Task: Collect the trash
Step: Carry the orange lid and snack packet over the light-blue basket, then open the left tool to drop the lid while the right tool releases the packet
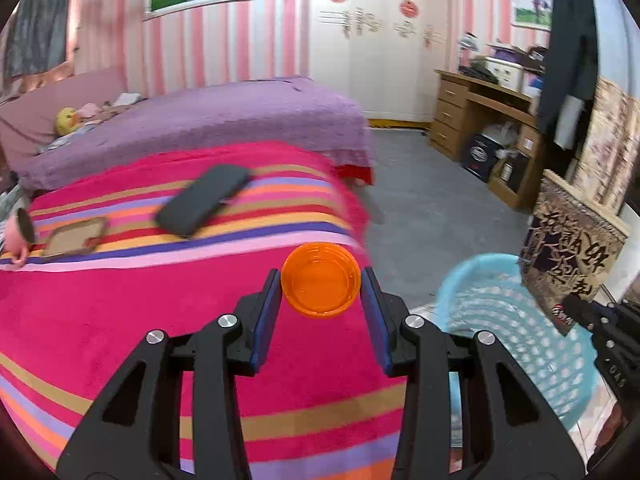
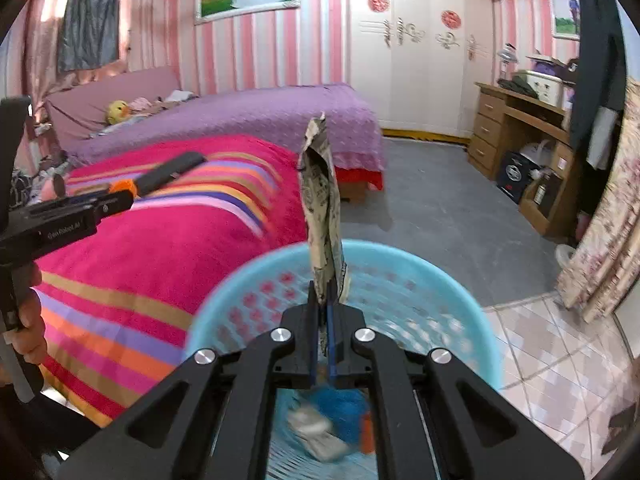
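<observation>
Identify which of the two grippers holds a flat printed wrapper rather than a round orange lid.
The right gripper, shut on the crumpled printed wrapper over the blue basket. The left gripper holds the orange lid.

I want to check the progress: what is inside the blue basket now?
In the blue basket lie a blue fuzzy thing, something orange and a pale crumpled piece. The right gripper covers the rest.

On your left tool [image 2: 116, 196], seen from the right wrist, white lettering reads "Gen Robot AI" (the calligraphy panel [image 1: 568, 256] and the crumpled newspaper [image 2: 322, 208] stay illegible).
</observation>
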{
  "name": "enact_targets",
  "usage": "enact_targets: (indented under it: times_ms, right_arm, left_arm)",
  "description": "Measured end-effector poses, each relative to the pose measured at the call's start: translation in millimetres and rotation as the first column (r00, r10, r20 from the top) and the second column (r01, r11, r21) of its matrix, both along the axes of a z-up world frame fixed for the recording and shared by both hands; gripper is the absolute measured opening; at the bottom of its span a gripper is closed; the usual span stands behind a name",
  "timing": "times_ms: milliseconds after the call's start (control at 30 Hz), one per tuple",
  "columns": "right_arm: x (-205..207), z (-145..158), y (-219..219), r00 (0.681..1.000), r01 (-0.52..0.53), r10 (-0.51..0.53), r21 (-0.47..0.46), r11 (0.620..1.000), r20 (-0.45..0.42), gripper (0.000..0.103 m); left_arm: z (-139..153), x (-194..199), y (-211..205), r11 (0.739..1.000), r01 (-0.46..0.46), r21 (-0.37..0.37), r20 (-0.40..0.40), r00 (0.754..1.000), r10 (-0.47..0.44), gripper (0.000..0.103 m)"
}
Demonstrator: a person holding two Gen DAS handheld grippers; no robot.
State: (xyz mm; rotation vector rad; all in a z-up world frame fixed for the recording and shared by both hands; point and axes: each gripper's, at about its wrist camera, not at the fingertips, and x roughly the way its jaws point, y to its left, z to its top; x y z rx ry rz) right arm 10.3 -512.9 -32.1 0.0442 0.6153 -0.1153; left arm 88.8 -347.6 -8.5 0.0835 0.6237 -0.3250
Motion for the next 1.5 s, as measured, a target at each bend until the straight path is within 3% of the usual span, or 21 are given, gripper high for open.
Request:
enact_targets:
  times_ms: [300, 600, 633, 667, 733, 867, 1067, 1367, 1433, 1467, 1500]
  right_arm:
    - [-13, -21, -46, 0.997, 0.068, -0.066, 0.06, 0.996, -0.033, 0.003]
    - [-14, -28, -51, 0.997, 0.075, -0.073, 0.073, 0.995, -0.041, 0.003]
    - [-16, -29, -52, 0.997, 0.075, -0.072, 0.074, 0.995, -0.041, 0.003]
    - [-16, -29, -52, 0.997, 0.074, -0.071, 0.075, 0.994, -0.04, 0.003]
    - [-16, -29, -52, 0.997, 0.073, -0.07, 0.075, 0.995, -0.039, 0.003]
    - [-18, -32, -53, 0.997, 0.069, -0.066, 0.077, 0.995, -0.039, 0.003]
    - [-17, -33, -50, 0.997, 0.067, -0.064, 0.074, 0.995, -0.043, 0.003]
    - [-3, -36, -39, 0.994, 0.089, -0.085, 0.049, 0.995, -0.07, 0.005]
    - [0, -36, -37, 0.992, 0.101, -0.097, 0.038, 0.994, -0.079, 0.024]
    - [1, -36, -37, 0.991, 0.108, -0.106, 0.03, 0.994, -0.08, 0.046]
    - [1, -35, -36, 0.991, 0.116, -0.114, 0.021, 0.993, -0.075, 0.058]
  left_arm:
    - [-18, -22, -91, 0.992, 0.117, 0.037, -0.041, 0.992, -0.116, 0.039]
    - [-22, -12, -114, 0.987, 0.16, 0.025, -0.072, 0.985, -0.158, 0.04]
    - [-22, -12, -114, 0.986, 0.164, 0.025, -0.074, 0.984, -0.162, 0.045]
    - [-21, -12, -114, 0.986, 0.162, 0.026, -0.073, 0.984, -0.16, 0.057]
    - [-17, -13, -110, 0.988, 0.154, 0.02, -0.057, 0.987, -0.153, 0.066]
    - [-12, -17, -102, 0.988, 0.156, 0.018, -0.045, 0.987, -0.155, 0.076]
    - [-1, -19, -73, 0.993, 0.119, 0.021, -0.005, 0.993, -0.119, 0.086]
    - [17, -17, -21, 0.998, 0.051, 0.026, 0.036, 0.998, -0.051, 0.092]
    - [21, -17, -9, 0.999, 0.035, 0.032, 0.051, 0.998, -0.036, 0.093]
    - [23, -18, -6, 0.999, 0.03, 0.033, 0.055, 0.998, -0.031, 0.094]
    - [24, -18, 1, 0.999, 0.021, 0.032, 0.059, 0.998, -0.023, 0.094]
